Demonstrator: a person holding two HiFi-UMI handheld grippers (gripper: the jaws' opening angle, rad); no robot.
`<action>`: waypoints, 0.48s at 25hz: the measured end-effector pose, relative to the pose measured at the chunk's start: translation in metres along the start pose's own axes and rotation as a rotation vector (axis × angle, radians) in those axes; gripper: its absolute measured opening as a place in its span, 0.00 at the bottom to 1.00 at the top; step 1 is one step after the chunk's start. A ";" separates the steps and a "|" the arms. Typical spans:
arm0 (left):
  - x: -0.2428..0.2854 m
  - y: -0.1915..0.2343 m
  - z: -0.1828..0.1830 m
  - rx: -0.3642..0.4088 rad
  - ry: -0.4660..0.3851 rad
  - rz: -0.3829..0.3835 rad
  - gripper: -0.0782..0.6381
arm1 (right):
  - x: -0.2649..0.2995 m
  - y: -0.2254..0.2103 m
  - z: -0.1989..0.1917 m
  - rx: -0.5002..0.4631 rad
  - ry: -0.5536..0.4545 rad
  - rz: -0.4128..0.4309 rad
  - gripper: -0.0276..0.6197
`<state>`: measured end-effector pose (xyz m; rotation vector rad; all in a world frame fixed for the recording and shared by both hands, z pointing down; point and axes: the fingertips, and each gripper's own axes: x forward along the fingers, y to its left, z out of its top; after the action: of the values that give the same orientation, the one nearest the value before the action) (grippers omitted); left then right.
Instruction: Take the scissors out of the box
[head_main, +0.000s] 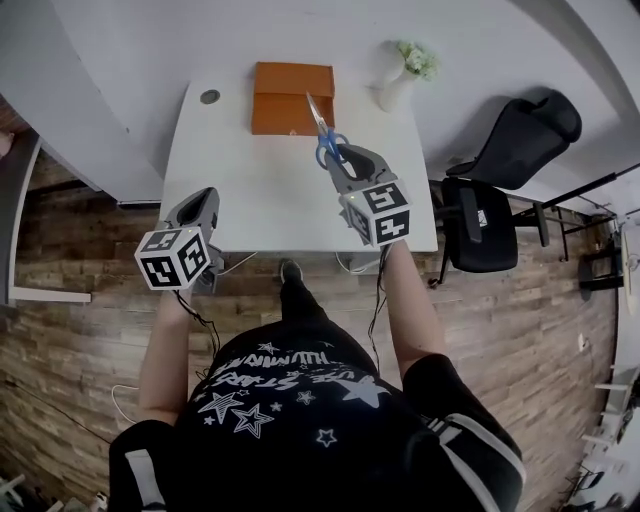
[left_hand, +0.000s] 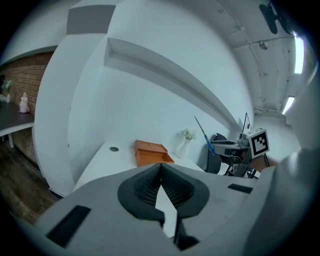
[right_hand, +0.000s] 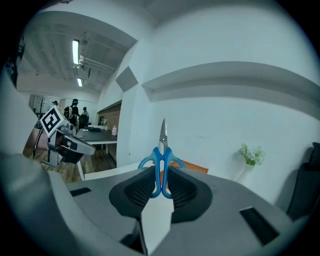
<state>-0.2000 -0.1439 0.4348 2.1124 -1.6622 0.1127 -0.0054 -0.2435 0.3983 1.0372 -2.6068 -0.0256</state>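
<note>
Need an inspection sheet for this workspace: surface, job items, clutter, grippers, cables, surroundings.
Surface: white table.
Job's things: orange box at the far edge; scissors out of it, held above the table, blades pointing away.
Clutter: vase with flowers at the far right; grommet at the far left.
Grippers: right gripper shut on the scissors' blue handles; left gripper shut, nothing between its jaws.
Cables: a cable runs back from each gripper along the arm; more hang below the near edge.
Surroundings: black chair right of the table; wood floor.
</note>
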 end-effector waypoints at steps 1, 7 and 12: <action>-0.005 -0.003 -0.003 0.000 0.000 -0.005 0.13 | -0.008 0.004 -0.004 0.005 0.001 -0.010 0.20; -0.024 -0.023 -0.022 0.005 0.018 -0.037 0.13 | -0.052 0.015 -0.029 0.022 0.009 -0.090 0.20; -0.037 -0.036 -0.038 0.006 0.038 -0.062 0.13 | -0.081 0.032 -0.048 0.038 0.021 -0.119 0.20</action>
<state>-0.1679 -0.0889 0.4462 2.1508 -1.5755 0.1378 0.0433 -0.1607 0.4239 1.1977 -2.5331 0.0065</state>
